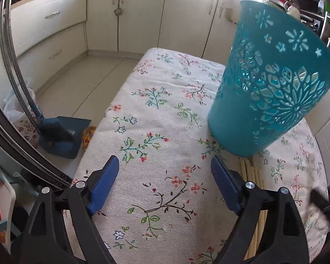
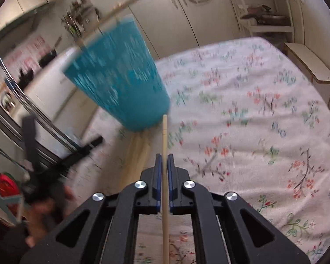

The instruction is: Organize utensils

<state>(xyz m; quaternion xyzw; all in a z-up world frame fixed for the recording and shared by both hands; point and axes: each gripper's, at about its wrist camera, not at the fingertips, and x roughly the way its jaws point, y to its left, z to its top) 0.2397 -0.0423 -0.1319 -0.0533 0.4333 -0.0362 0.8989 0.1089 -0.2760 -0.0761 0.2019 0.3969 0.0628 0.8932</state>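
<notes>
- Left wrist view: the left gripper [image 1: 165,165] gapes wide with nothing in it, above the flowered desk [image 1: 156,114]; the teal basket [image 1: 268,83] stands ahead to its right, wooden chopsticks [image 1: 250,176] lying at its base.
- Right wrist view: the right gripper [image 2: 164,158] pinches 1 chopstick [image 2: 164,132], its tip near the basket's base.

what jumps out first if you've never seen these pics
The teal basket with cut-out flowers stands on the floral tablecloth, dominating both views. The right gripper is shut on one wooden chopstick pointing toward the basket's base, with more chopsticks lying beside it. The left gripper hangs open over bare cloth.
</notes>
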